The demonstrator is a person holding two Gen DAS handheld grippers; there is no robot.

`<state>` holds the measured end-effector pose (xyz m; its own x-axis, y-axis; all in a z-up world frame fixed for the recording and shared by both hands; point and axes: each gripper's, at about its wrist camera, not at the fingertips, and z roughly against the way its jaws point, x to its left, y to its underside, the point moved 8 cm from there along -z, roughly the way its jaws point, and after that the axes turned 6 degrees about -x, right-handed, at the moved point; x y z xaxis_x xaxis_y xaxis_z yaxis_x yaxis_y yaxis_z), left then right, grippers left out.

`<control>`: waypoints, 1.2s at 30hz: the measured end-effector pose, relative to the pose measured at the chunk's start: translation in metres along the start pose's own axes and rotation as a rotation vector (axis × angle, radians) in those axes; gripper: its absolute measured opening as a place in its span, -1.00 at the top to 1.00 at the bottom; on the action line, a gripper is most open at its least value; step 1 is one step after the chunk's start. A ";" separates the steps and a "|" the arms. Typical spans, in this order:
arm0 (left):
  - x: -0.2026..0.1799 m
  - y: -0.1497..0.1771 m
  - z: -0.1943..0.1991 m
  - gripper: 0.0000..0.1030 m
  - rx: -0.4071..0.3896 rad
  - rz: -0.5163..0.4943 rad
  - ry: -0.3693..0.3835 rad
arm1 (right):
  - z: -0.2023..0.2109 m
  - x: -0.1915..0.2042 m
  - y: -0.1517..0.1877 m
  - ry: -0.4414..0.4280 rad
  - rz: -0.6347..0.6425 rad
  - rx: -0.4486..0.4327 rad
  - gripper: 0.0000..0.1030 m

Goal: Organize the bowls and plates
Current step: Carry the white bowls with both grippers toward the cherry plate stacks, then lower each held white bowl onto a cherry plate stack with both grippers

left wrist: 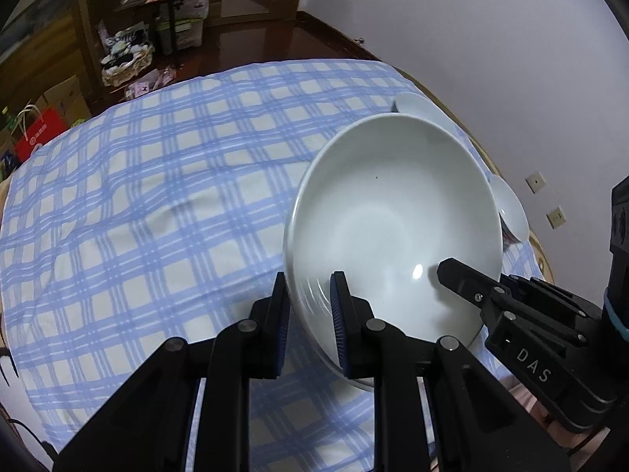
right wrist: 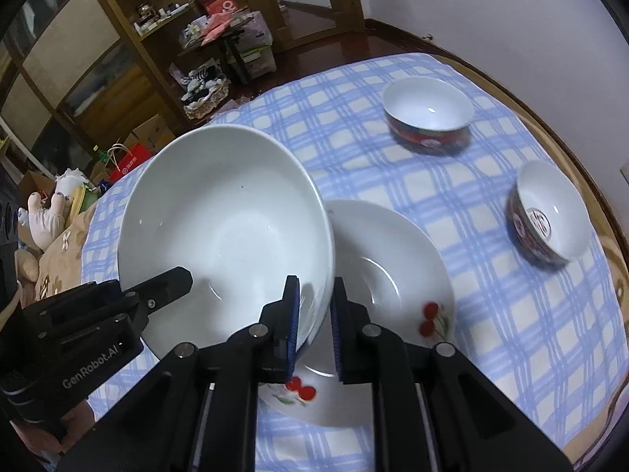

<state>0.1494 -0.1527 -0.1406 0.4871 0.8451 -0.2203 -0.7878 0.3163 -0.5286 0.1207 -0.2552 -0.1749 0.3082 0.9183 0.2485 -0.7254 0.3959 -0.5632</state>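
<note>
On the tabletop, under a blue-and-white checked cloth, I log the following. Item one: large white bowl, tilted and raised off the cloth, held from both sides. My left gripper has its jaws narrowed onto the bowl's near rim, one blue pad outside the wall and one inside; my right gripper grips the opposite rim the same way, jaws narrow, rim wall between the pads. Each gripper shows in the other's view, reaching into the bowl from the side. Item two: white plate with red cherry motifs, flat on the cloth just beside and partly beneath the raised bowl; whether the bowl touches it I cannot tell. Item three: small bowl, white inside, dark red patterned outside, upright toward the far side of the tabletop. Item four: second small patterned bowl, same colouring, near the right edge, well apart from the first. Surroundings: wooden shelving with assorted clutter, a red paper bag on the floor, a soft toy at left, and a plain pale wall.
</note>
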 end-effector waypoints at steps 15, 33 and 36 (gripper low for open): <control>-0.036 0.033 -0.028 0.62 0.084 -0.089 -0.009 | 0.008 -0.036 0.028 0.045 -0.011 0.000 0.69; -0.047 0.051 -0.047 0.62 0.147 -0.137 0.004 | -0.004 -0.062 0.042 0.025 -0.102 0.019 0.69; -0.046 0.052 -0.047 0.62 0.147 -0.135 0.009 | -0.004 -0.061 0.042 0.022 -0.096 0.010 0.69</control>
<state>0.1038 -0.1960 -0.1967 0.5950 0.7870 -0.1630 -0.7612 0.4867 -0.4286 0.0736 -0.2941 -0.2169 0.3902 0.8759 0.2837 -0.6978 0.4824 -0.5296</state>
